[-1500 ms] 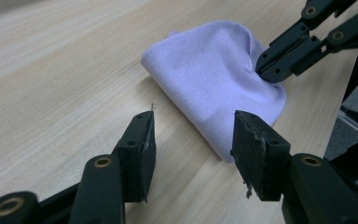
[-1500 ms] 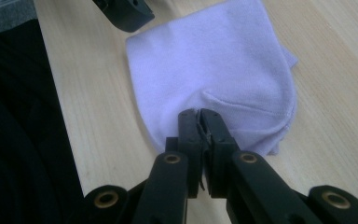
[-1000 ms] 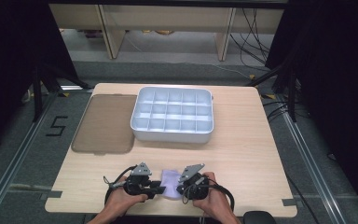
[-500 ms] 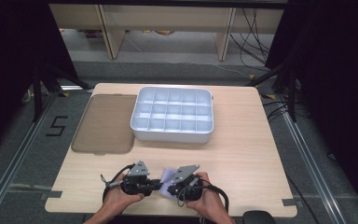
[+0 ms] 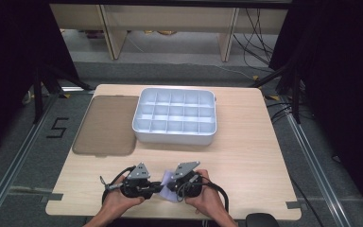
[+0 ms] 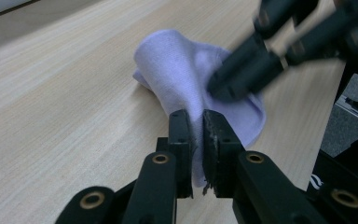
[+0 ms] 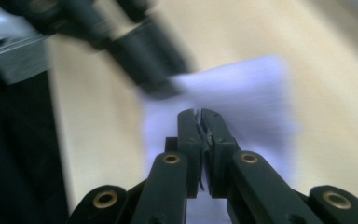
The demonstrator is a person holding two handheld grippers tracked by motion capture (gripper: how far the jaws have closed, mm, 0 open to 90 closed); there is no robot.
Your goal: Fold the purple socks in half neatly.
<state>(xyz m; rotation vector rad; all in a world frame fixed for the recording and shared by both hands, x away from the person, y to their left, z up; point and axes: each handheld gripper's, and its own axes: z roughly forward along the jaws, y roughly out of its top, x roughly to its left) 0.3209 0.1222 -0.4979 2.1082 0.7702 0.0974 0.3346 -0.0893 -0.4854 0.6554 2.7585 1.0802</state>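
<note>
Cloth (image 5: 168, 183) lies at the tabletop's near edge, stretched between both claws: left gripper (image 6: 196, 125) has just closed on one end, right gripper (image 7: 199, 115) pinches the other.

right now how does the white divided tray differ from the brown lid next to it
The white divided tray is deep and split into many small compartments; the brown lid lies flat and undivided. The tray is opaque white, the lid smoky and see-through. The tray sits at the table's middle, the lid to its left. Both are rounded rectangles.
</note>
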